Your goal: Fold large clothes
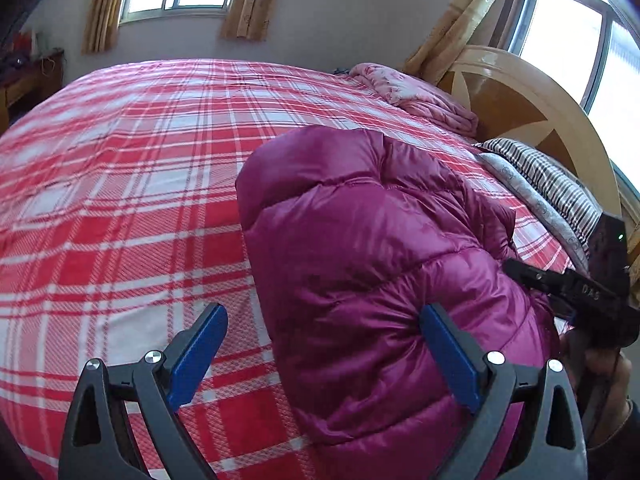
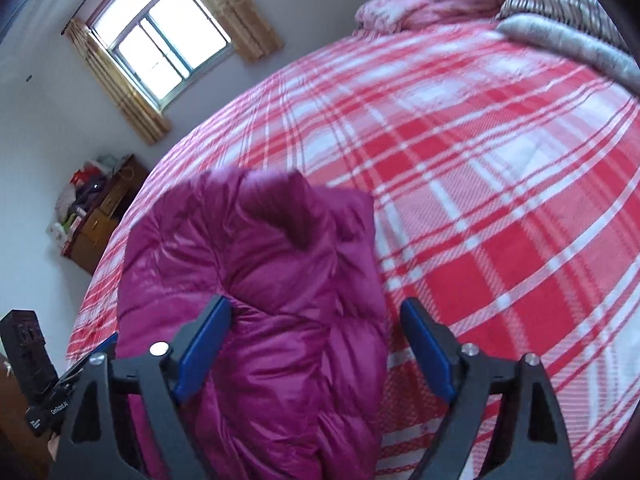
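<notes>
Bedroom's being lit by windows; the puffy magenta jacket (image 1: 380,260) is being left bunched near the plaid bed's (image 1: 120,200) near edge. Left gripper (image 1: 322,354) and right gripper (image 2: 316,346) are being held wide apart, empty. Slick padding's likely being sprung loose if pinched shallowly.

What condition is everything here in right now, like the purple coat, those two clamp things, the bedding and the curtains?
Puffer jacket: folded into a bundle, lying on the bed, not gripped.
Left gripper: open, empty, its right finger against the jacket's edge.
Right gripper: open, empty, straddling the jacket.
Plaid bedspread: spread fairly flat.
Pink quilt: folded, by the headboard.
Striped bedding: piled by the headboard.
Curtains: drawn aside.
</notes>
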Demonstrator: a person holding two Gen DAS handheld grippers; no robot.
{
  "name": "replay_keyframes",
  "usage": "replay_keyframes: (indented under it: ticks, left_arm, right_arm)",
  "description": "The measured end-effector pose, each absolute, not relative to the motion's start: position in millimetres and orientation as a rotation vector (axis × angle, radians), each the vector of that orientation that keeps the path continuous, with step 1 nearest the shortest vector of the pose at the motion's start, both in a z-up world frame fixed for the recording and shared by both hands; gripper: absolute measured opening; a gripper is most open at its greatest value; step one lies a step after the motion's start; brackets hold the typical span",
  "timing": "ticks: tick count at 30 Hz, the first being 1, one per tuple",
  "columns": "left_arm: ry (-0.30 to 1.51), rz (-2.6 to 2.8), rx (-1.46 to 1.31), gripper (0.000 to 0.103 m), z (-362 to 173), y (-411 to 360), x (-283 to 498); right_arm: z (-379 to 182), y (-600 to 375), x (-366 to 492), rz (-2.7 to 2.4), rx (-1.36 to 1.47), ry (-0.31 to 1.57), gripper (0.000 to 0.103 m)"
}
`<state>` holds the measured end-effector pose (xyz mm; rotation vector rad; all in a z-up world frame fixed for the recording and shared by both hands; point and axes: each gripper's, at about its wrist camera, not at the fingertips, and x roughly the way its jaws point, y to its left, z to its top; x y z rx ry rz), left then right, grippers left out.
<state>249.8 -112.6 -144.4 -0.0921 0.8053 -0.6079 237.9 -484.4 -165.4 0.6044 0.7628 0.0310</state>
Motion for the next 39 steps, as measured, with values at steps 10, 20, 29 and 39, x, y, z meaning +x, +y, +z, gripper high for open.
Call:
replay_keyframes:
  ticks: [10, 20, 29, 39]
  left_arm:
    - [0.876, -0.734, -0.262, 0.091, -161.0, -119.7, 261.4]
    - [0.799, -0.756, -0.173, 0.049, -115.7, -91.1, 223.0]
    - [0.692, -0.596, -0.150, 0.048, -81.9, 3.5, 203.1]
    - [0.681, -0.343, -0.151, 0.048, -78.5, 116.6, 191.7]
  right_arm:
    - [-178.8, -478.9, 242.5, 0.219, 0.686, 0.784, 0.042]
    - [-146.3, -439.2, 226.9, 0.242, 0.657, 0.728, 0.024]
    - [-117.0, -347.1, 263.2, 0.417, 0.600, 0.734, 0.023]
    - [-121.7, -213.2, 329.3, 0.627, 0.516, 0.827, 0.023]
